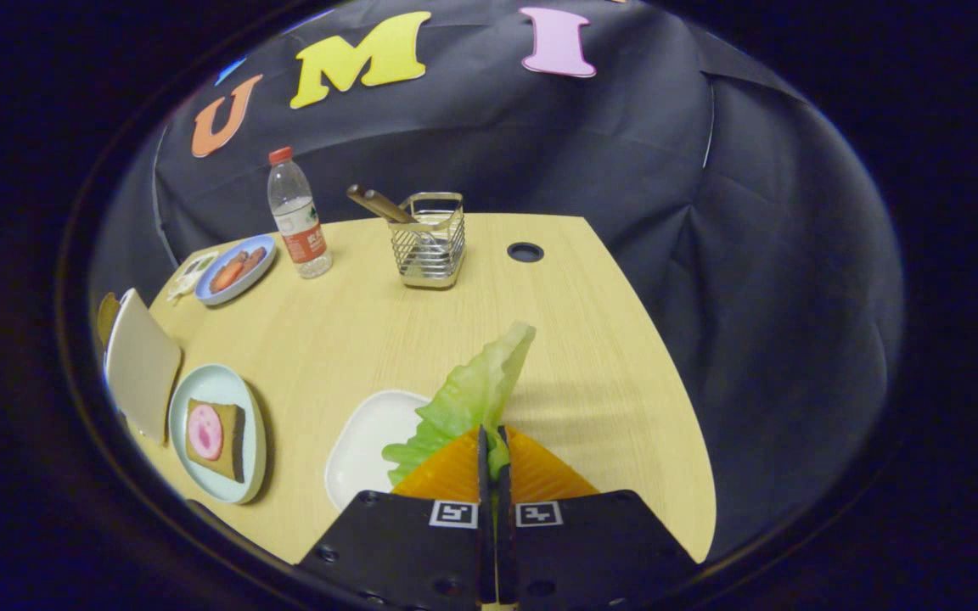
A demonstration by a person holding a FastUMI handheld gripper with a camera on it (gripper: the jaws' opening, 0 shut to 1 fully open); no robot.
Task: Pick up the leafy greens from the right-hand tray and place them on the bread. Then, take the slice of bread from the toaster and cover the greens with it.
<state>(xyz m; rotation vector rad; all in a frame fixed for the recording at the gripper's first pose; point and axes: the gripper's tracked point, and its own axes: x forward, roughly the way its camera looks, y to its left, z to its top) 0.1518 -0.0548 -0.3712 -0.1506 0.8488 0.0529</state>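
Note:
My gripper [493, 434] is shut on a pale green lettuce leaf [474, 395], which sticks up and forward from between the fingers, held above the table. Just below and left of the leaf lies the white square tray [363, 445], bare. Further left a light blue plate [219, 389] carries a slice of bread [216, 440] topped with a pink round of ham [205, 432]. Beyond that plate, a pale flat-sided toaster [143, 363] stands at the table's left edge; I cannot make out a bread slice in it.
At the back of the wooden table [591, 339] stand a wire cutlery holder [429, 240] with wooden handles, a water bottle [298, 216] and a blue plate of food [236, 268]. A round cable hole [525, 251] lies beside the holder. The table's right edge curves close by.

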